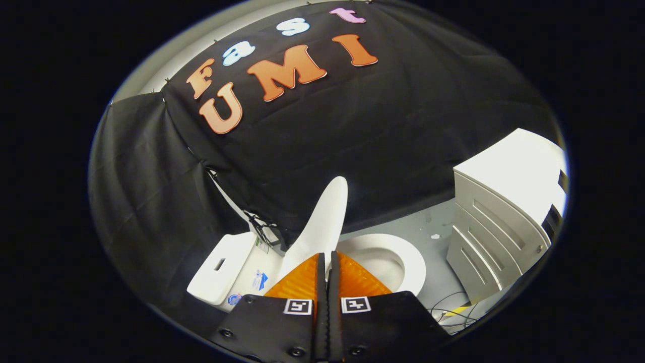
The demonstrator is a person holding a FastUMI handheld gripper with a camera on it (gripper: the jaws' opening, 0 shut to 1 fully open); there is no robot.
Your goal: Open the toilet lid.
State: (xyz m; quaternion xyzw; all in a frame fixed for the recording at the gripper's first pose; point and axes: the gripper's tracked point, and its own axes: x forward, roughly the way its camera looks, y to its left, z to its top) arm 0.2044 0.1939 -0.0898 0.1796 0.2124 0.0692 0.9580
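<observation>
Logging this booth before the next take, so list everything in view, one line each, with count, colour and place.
toilet lid: one, white, raised upright just beyond the fingertips.
toilet seat: one, white, down around the bowl, beside the lid.
toilet tank: one, white, behind the lid against the black cloth.
drawer cabinet: one, white, on the floor past the seat.
cables: a few, dark with one yellow, on the floor below the cabinet.
floor: one, grey, between toilet and cabinet.
gripper: one, jaws closed together, with nothing between them, tips at the lid's base.

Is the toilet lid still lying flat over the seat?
No, the toilet lid stands raised, just beyond the closed gripper, leaving the seat uncovered.
</observation>
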